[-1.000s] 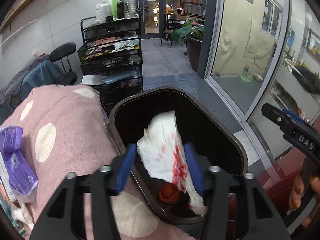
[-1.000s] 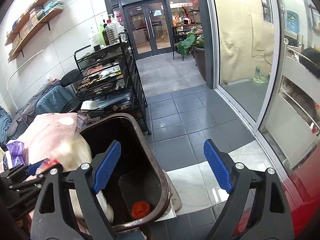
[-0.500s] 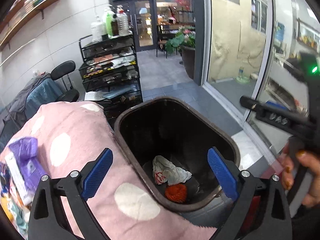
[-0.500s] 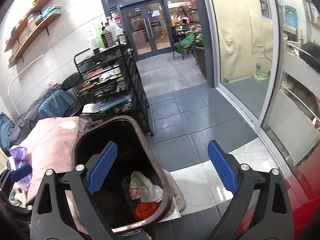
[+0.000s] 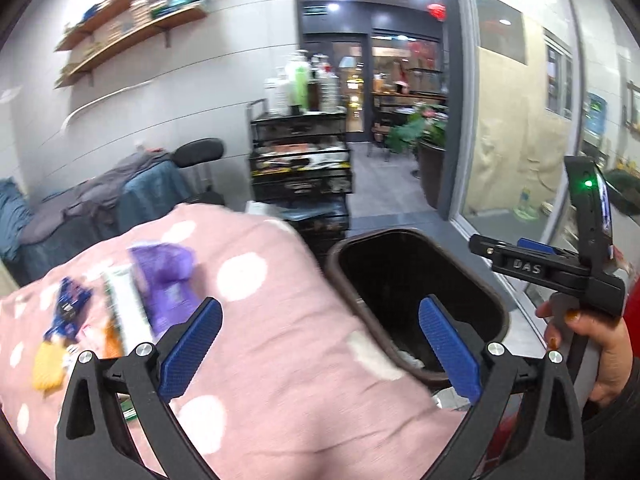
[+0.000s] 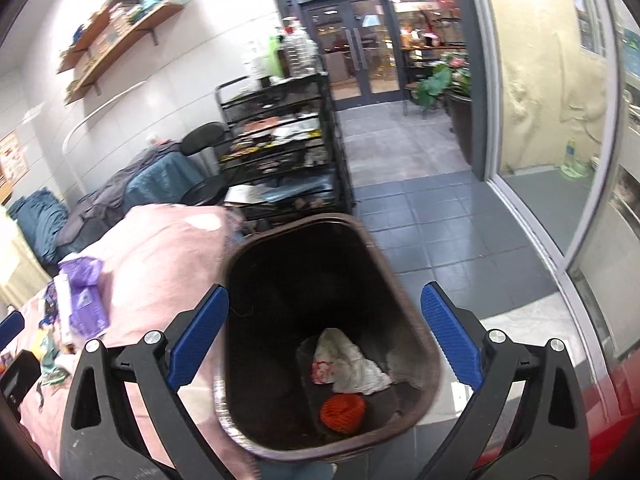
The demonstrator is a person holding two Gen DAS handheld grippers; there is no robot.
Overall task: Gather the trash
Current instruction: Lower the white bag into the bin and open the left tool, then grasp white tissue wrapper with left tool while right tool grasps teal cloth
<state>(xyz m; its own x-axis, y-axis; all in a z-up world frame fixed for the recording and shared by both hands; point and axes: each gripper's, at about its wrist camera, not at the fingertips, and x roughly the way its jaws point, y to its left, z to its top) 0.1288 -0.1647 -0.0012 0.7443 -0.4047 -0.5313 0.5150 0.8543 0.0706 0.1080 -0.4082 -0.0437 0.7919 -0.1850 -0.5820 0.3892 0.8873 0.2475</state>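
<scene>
A dark brown trash bin (image 6: 416, 344) stands on the floor beside a pink spotted blanket (image 5: 280, 360). Inside it lie a crumpled white and red wrapper (image 6: 348, 368) and an orange ball of netting (image 6: 342, 412). My right gripper (image 6: 324, 336) is open and empty above the bin. My left gripper (image 5: 320, 352) is open and empty over the blanket, left of the bin (image 5: 452, 280). On the blanket lie a purple packet (image 5: 164, 280), a white tube (image 5: 124, 308), a blue wrapper (image 5: 68, 308) and a yellow piece (image 5: 46, 364).
A black wire rack (image 6: 288, 152) with bottles and clutter stands behind the bin. A chair draped in grey and blue cloth (image 5: 152, 184) is at the back left. Grey tiled floor (image 6: 420, 208) and a glass wall (image 6: 560, 120) are on the right.
My left gripper opened and dropped the white and red wrapper into the bin, then swung left over the blanket. My right gripper moved over the bin.
</scene>
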